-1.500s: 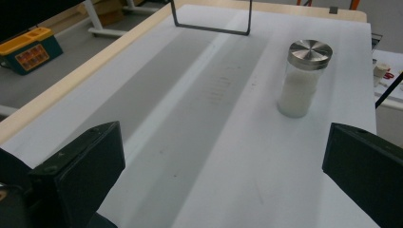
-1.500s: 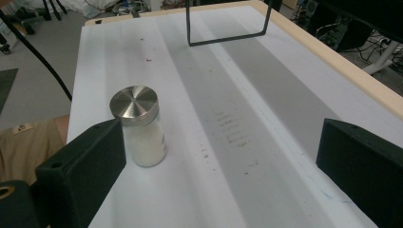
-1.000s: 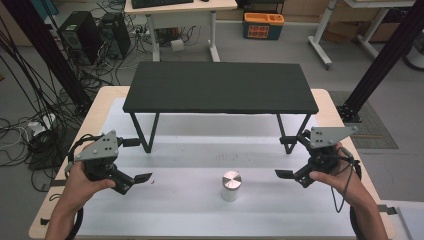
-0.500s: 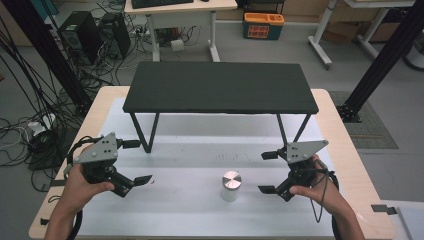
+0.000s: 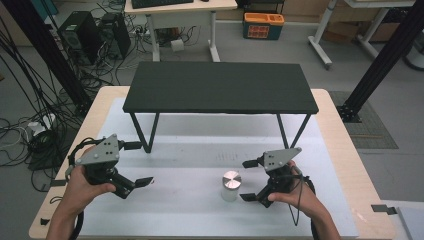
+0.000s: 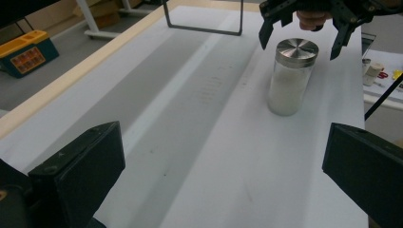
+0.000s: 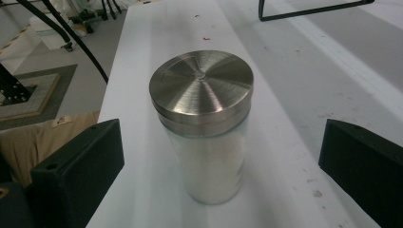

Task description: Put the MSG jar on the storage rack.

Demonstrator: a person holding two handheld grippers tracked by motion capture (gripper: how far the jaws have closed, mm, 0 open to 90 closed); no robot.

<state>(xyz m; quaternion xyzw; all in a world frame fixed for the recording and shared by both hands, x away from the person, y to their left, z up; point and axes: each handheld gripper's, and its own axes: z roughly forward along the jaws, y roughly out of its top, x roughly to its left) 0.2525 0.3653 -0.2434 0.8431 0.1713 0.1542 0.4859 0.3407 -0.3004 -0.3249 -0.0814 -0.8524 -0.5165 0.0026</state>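
Note:
A glass jar (image 5: 230, 186) with white contents and a brushed metal lid stands upright on the white mat, near the front middle. My right gripper (image 5: 247, 180) is open just to the jar's right, one jaw on each side of the jar's line, and touches nothing. In the right gripper view the jar (image 7: 203, 123) stands close between the spread jaws of the right gripper (image 7: 221, 190). My left gripper (image 5: 143, 164) is open well to the jar's left, with nothing in it. In the left gripper view the jar (image 6: 291, 76) stands far ahead of the left gripper (image 6: 221, 180).
A low black table (image 5: 220, 87) on thin metal legs stands on the far half of the white mat (image 5: 190, 150). The wooden tabletop edge (image 5: 345, 145) frames the mat. Cables, computers and an orange box lie on the floor beyond.
My right gripper has moved left and nearer to me, up to the jar, still open. The left gripper and the jar have stayed in place.

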